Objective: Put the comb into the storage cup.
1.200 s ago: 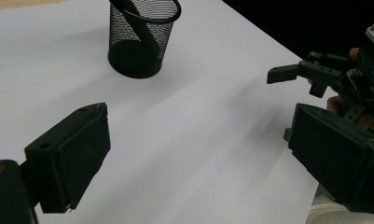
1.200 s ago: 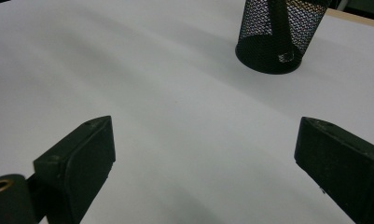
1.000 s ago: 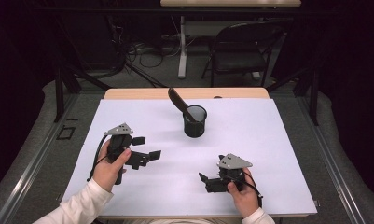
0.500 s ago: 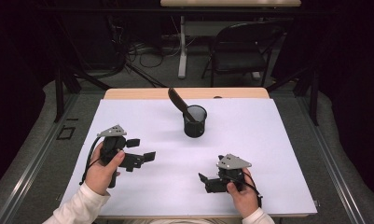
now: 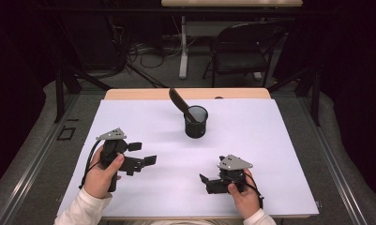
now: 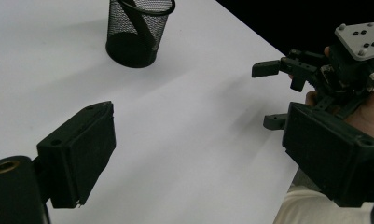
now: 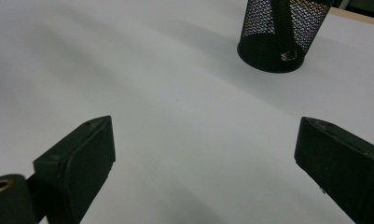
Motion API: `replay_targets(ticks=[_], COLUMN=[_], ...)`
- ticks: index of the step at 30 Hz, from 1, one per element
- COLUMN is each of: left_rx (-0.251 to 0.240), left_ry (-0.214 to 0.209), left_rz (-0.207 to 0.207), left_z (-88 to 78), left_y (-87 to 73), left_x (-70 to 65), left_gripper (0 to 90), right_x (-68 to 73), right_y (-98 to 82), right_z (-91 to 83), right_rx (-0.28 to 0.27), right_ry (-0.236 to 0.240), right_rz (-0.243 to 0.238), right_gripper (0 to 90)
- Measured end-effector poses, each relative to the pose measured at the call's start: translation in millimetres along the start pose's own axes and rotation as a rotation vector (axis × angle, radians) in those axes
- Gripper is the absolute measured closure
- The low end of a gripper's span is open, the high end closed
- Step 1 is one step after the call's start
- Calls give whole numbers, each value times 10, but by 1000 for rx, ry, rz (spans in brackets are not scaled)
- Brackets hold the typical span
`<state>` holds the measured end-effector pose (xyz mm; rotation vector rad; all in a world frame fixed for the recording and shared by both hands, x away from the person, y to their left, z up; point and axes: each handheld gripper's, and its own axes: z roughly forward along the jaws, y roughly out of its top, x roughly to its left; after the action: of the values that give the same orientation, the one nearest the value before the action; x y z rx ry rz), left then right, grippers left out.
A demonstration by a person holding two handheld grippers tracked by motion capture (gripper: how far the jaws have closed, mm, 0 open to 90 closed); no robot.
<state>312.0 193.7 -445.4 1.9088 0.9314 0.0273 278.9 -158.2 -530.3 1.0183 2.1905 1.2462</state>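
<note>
Mesh cup (image 5: 196, 121), black wire, stands upright toward the far middle of the white-covered table (image 5: 279, 154), with a dark flat-ended tool (image 5: 178, 100) leaning out of it, its long axis tilting up and away toward the far left. From where I stand the cup is the thing both hands face, and it lies well apart from each. The left tongs (image 5: 145, 154) sit at the near left, held on their side so the jaws point across the table toward the right; the cup is ahead of them and off to the far right. The right tongs (image 5: 205, 183) rest at the near right, jaws pointing left, with the cup beyond them toward the far side. In the left gripper view the cup (image 6: 137, 29) stands clear ahead past the wide-set jaws, and the other hand's tongs (image 6: 274, 93) show at the right. In the right gripper view the cup (image 7: 282, 33) stands off to the upper right of the gap. Both pairs of jaws stand wide apart with nothing between them. I judge the right hand slightly nearer, though either would have to travel to reach the tool's leaning handle. Compared with a second ago, the left hand has slipped a little nearer the near edge and its tongs have turned more to the right; the right hand, cup and tool sit as they did.
</note>
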Motion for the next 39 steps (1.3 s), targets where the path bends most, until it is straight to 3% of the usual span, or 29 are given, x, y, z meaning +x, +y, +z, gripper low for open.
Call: replay_targets(ticks=[5,19,28,39], left_rx=[15,-33,-40,-84], left_ry=[16,9,34,50], left_rz=[0,-26,-8,22], left_z=[16,12,24,50], left_y=[-60,-189,-247,-328], left_x=[37,148,209,325], left_gripper=[103,116,119,119], right_x=[-3,-2,-5,-29], right_y=[0,-2,-1,-4], right_z=[-3,2,-1,-2], right_rx=[1,0,2,-1], right_ry=[0,2,4,-1], right_rz=[0,-4,-5,-2], right_gripper=[48,49,49,49])
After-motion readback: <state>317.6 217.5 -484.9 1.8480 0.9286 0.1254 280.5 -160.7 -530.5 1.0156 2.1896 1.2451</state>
